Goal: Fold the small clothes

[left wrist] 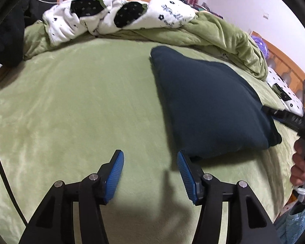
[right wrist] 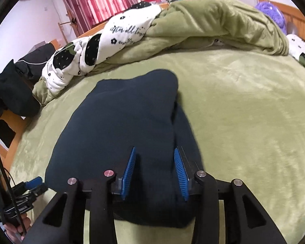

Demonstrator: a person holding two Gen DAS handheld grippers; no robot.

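Folded dark garment [right wrist: 122,134] lying on the green bed [right wrist: 244,122], both grippers empty.

The left gripper [left wrist: 150,158] hovers over bare bedding with its jaws spread wide, the garment's near corner just beside its right finger. The right gripper [right wrist: 155,156] sits over the garment's near end (jaws parted, nothing pinched between them). A rumpled green blanket [right wrist: 217,22] and a white patterned quilt [left wrist: 111,14] are heaped behind.

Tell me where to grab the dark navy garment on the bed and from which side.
Take the navy garment by its near edge, coming in low from the front with the right gripper. That edge bulges up thick off the green blanket, and the open jaws already straddle it.
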